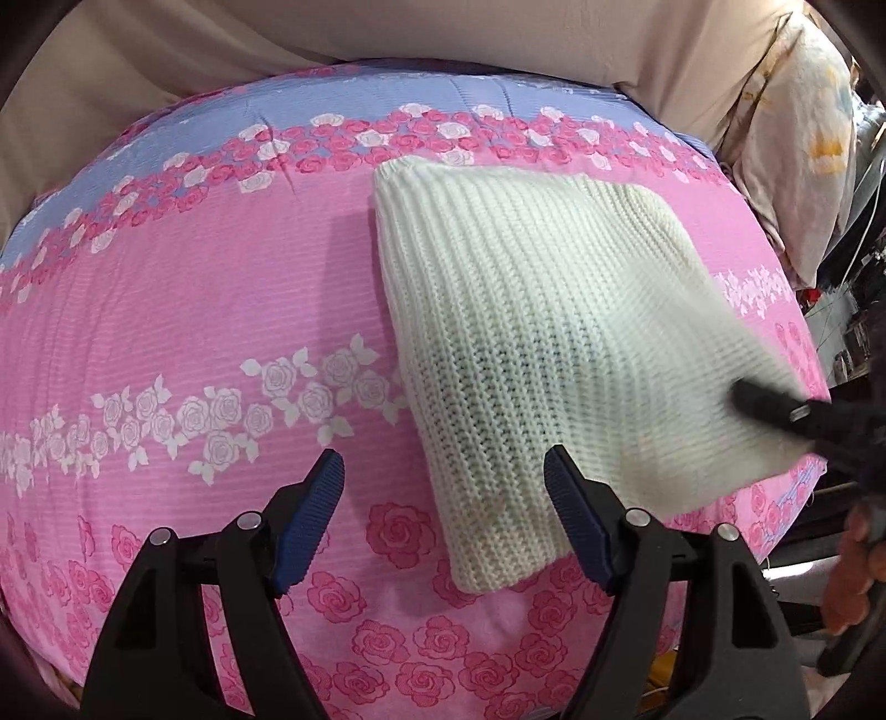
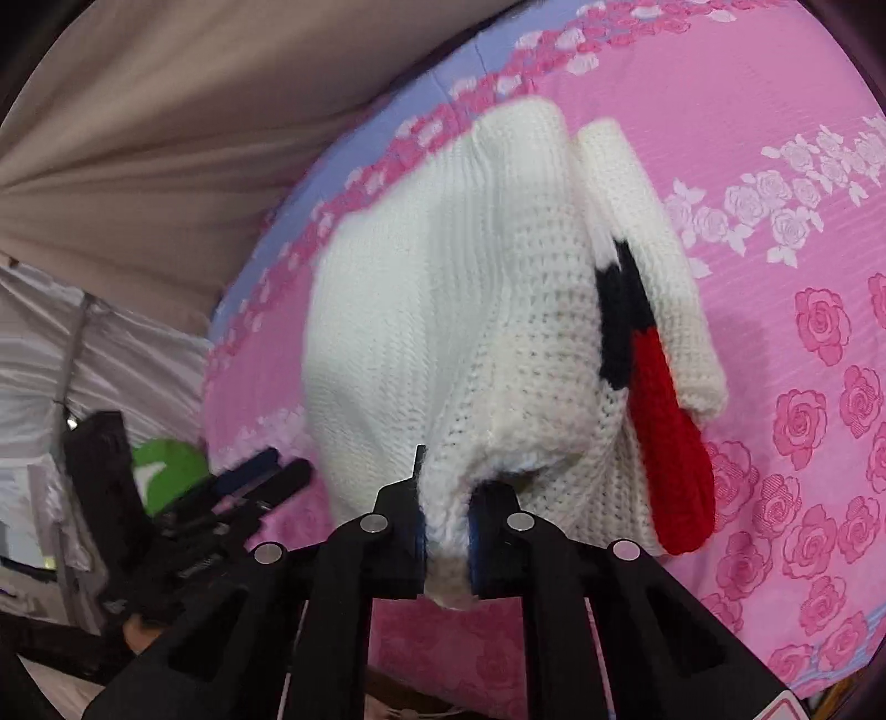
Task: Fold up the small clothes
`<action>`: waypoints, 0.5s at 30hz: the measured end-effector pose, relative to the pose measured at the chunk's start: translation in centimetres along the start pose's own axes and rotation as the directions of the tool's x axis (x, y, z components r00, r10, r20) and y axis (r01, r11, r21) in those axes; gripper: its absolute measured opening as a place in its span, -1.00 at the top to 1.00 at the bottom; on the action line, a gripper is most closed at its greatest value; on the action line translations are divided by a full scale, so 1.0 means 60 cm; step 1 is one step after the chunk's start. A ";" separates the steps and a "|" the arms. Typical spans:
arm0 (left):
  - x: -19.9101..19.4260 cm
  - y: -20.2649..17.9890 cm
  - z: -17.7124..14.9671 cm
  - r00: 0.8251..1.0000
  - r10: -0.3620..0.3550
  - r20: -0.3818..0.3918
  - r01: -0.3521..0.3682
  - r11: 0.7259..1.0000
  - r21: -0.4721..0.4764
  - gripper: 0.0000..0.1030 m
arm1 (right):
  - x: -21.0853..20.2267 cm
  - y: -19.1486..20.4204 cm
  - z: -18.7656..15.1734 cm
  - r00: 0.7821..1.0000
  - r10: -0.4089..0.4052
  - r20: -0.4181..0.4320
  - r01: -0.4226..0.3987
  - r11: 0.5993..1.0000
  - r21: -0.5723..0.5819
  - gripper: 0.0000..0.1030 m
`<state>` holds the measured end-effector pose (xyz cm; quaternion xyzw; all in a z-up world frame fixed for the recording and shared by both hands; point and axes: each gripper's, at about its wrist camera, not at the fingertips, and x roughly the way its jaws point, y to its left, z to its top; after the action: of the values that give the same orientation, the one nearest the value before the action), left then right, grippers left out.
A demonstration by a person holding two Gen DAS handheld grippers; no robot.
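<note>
A cream-white knit sweater [image 1: 526, 310] lies on the pink rose-print bedspread [image 1: 194, 277], with its right edge raised. My right gripper [image 2: 447, 531] is shut on a bunched edge of the sweater [image 2: 443, 277], which hangs up off the bed. A red and black knit patch [image 2: 670, 443] shows on a fold at its right side. In the left wrist view the right gripper [image 1: 745, 393] reaches in from the right onto the knit. My left gripper [image 1: 443, 459] stands open above the bedspread, its right finger over the sweater's near corner, nothing between its pads. It also shows blurred as the left gripper [image 2: 277, 468].
Beige fabric [image 1: 443, 33] rises behind the bed. A pale floral pillow [image 1: 797, 138] leans at the far right. A person's hand [image 1: 853, 576] is at the right edge. Off the bed's side are a green object [image 2: 166, 465] and white cloth [image 2: 83, 343].
</note>
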<state>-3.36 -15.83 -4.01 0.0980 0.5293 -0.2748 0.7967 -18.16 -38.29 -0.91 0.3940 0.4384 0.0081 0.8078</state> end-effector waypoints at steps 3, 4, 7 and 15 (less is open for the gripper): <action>0.019 -0.008 -0.002 0.999 0.026 -0.032 -0.026 0.999 0.023 -0.40 | -0.039 -0.032 -0.011 0.997 -0.075 0.029 0.075 0.997 -0.004 0.81; 0.031 -0.009 -0.005 0.998 0.035 -0.049 -0.034 0.999 0.026 -0.40 | -0.032 -0.057 -0.019 0.993 -0.118 0.014 0.118 0.993 0.015 0.82; 0.053 -0.006 -0.010 0.995 0.040 -0.089 -0.039 0.999 0.010 -0.41 | 0.008 -0.129 -0.048 0.976 -0.202 -0.077 0.207 0.977 0.057 0.82; 0.011 0.025 0.013 1.000 0.015 -0.014 -0.016 0.995 -0.101 -0.40 | -0.078 -0.062 -0.008 0.968 -0.230 0.095 0.230 0.973 0.011 -0.11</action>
<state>-1.75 -15.18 -4.50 0.0638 0.5471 -0.2408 0.7992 -22.64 -42.22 -0.13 0.3403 0.4421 -0.1047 0.8233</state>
